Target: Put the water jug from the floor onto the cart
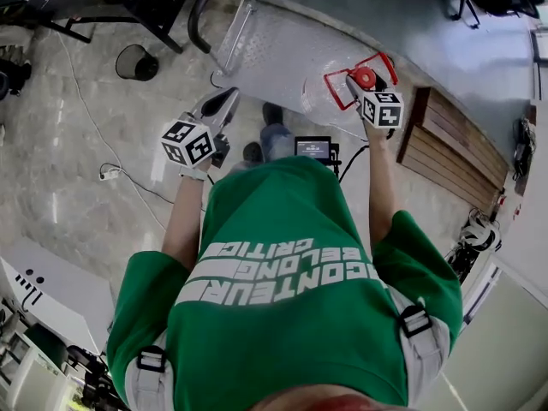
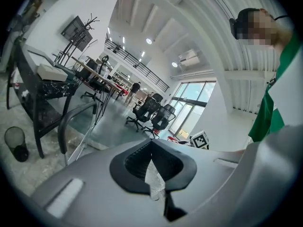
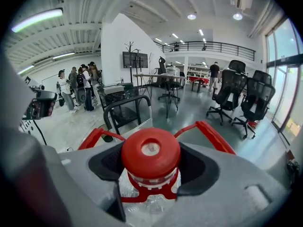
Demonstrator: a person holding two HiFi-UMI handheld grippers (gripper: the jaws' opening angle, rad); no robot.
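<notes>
The water jug (image 1: 318, 92) is clear plastic with a red cap (image 3: 150, 151) and a red carrying handle (image 1: 379, 61). My right gripper (image 1: 364, 80) is shut on its neck just under the cap (image 3: 151, 171) and holds it off the floor, over the near part of the grey metal cart deck (image 1: 274, 45). The cart's black push handle (image 1: 199, 11) stands at the far left. My left gripper (image 1: 224, 101) hangs left of the jug, apart from it, jaws together. In the left gripper view, a sliver of clear plastic shows in the notch of the shut left gripper (image 2: 154, 167).
A black waste bin (image 1: 135, 62) stands on the floor left of the cart. A slatted wooden bench (image 1: 454, 148) lies to the right. A cable and power strip (image 1: 109, 174) run over the floor at left. Office chairs (image 3: 239, 96) and people stand further off.
</notes>
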